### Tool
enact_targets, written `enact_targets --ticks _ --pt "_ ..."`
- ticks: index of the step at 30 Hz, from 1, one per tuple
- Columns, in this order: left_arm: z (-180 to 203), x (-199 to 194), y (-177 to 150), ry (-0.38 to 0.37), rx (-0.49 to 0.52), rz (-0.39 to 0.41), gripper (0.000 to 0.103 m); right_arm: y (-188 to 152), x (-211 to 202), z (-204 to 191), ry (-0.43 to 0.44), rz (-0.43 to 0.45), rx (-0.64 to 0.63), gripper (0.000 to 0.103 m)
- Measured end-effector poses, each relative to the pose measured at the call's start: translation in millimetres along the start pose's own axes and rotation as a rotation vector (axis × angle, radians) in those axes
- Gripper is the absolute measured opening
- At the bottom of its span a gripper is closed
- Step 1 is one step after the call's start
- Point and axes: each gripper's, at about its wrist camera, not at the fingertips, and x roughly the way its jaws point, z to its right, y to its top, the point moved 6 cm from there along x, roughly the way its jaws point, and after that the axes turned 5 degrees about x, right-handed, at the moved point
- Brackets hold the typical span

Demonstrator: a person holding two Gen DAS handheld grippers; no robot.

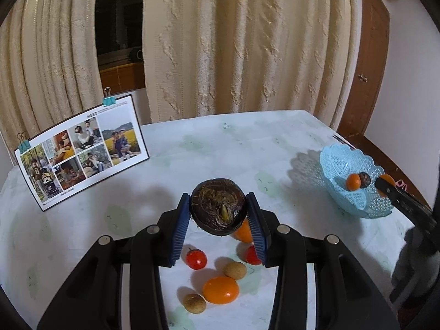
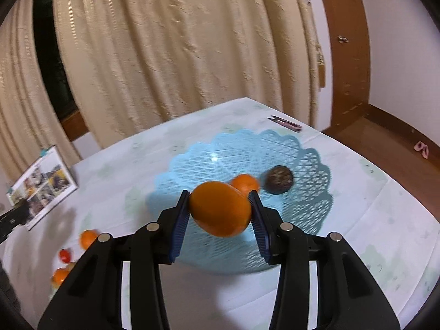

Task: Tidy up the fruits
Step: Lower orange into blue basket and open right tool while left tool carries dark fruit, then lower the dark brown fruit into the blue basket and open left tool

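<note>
orange fruit [image 2: 220,211] above blue basket [image 2: 308,165], maybe.

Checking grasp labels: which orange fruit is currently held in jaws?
The big orange in the right gripper, over the basket; the other orange fruits lie loose.

One word reads on the photo card [image 1: 82,154] clipped at the table's back left: "MEET", printed along its top edge. The smaller lines beside it look too tiny to read.
</note>
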Motion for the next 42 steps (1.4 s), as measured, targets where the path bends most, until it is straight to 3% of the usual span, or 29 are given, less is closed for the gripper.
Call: enact_targets --ticks 8,9,12,20,22,42 --pt "13 8 -6 -0.005 0.029 -0.022 0.041 -4 21 16 -0.033 -0.014 0.021 0.045" --pt "15 10 -7 -0.005 0.033 -0.026 0.041 -4 21 16 -0.034 -0.008 0.018 0.049" --pt "19 13 -10 -0.002 0.042 -0.034 0.041 -2 19 18 -0.036 0.017 0.018 0.059" --pt "38 20 -5 -0.021 0.062 -0.043 0.041 2 6 29 -0.095 0.124 0.023 0.062" --pt "49 22 -1 -0.035 0.080 -0.039 0.041 2 1 33 -0.116 0.165 0.033 0.067" --pt "198 88 33 -0.245 0.189 -0.041 0.041 17 -40 70 -0.211 0.352 0.163 0.070"
